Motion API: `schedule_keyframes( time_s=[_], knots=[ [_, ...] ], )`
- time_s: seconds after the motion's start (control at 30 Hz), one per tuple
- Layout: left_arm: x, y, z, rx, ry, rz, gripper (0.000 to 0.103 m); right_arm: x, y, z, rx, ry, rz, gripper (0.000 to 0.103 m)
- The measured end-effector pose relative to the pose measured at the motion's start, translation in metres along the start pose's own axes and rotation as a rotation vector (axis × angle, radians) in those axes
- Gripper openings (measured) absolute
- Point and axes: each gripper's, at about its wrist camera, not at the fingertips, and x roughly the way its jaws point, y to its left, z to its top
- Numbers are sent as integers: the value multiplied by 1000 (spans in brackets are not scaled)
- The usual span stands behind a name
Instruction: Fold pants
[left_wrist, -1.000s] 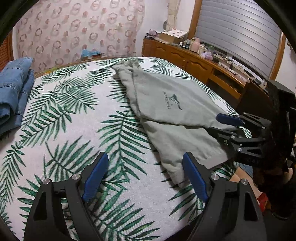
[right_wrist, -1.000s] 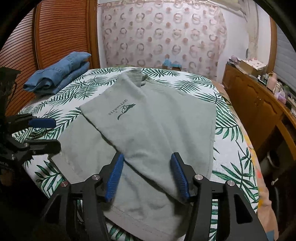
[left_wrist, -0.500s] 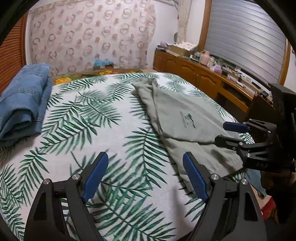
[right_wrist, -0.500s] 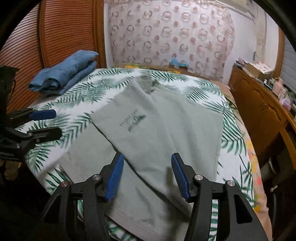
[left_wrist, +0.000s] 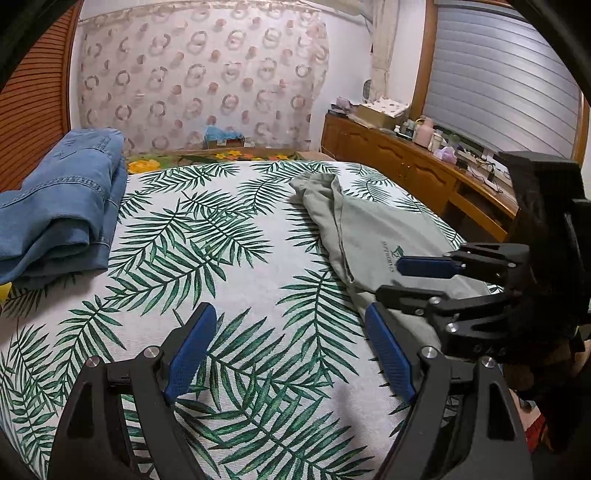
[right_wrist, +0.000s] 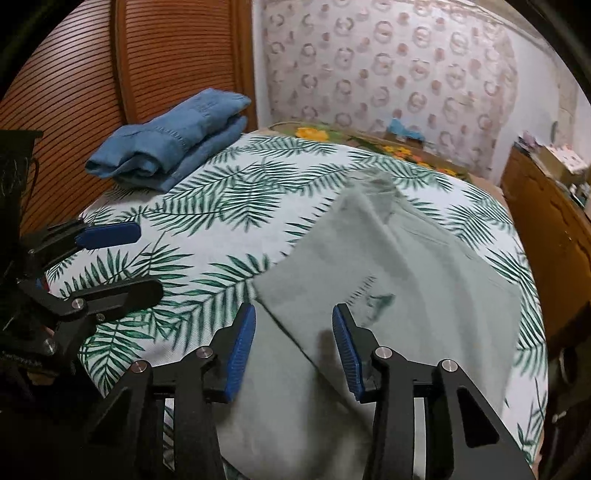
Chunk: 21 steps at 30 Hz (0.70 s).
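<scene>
Along the bed's (left_wrist: 258, 258) right edge lie grey pants (right_wrist: 406, 280); the right gripper (right_wrist: 293, 347) is closing above them, pads clear, while the left gripper (left_wrist: 291, 350) gapes empty.

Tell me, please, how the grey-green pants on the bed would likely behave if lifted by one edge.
The grey-green pants look floppy: their far end lies bunched and creased on the leaf-print bedspread. They seem light, thin fabric lying flat in folded layers. A one-edge lift would probably let the fold sag open.
</scene>
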Motion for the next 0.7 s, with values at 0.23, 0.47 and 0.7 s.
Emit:
schedule_keyframes(
  time_s=[0.23, 0.47, 0.7],
  knots=[
    [1, 4, -2, -14, 6, -14, 83, 24, -4, 13, -2, 43, 38, 33],
    [1, 2, -3, -9, 13, -23, 83, 23, -8, 19, 39, 22, 77, 10],
    [6, -10, -6, 19, 39, -40, 83, 6, -25, 20, 102, -39, 90, 5]
  ],
)
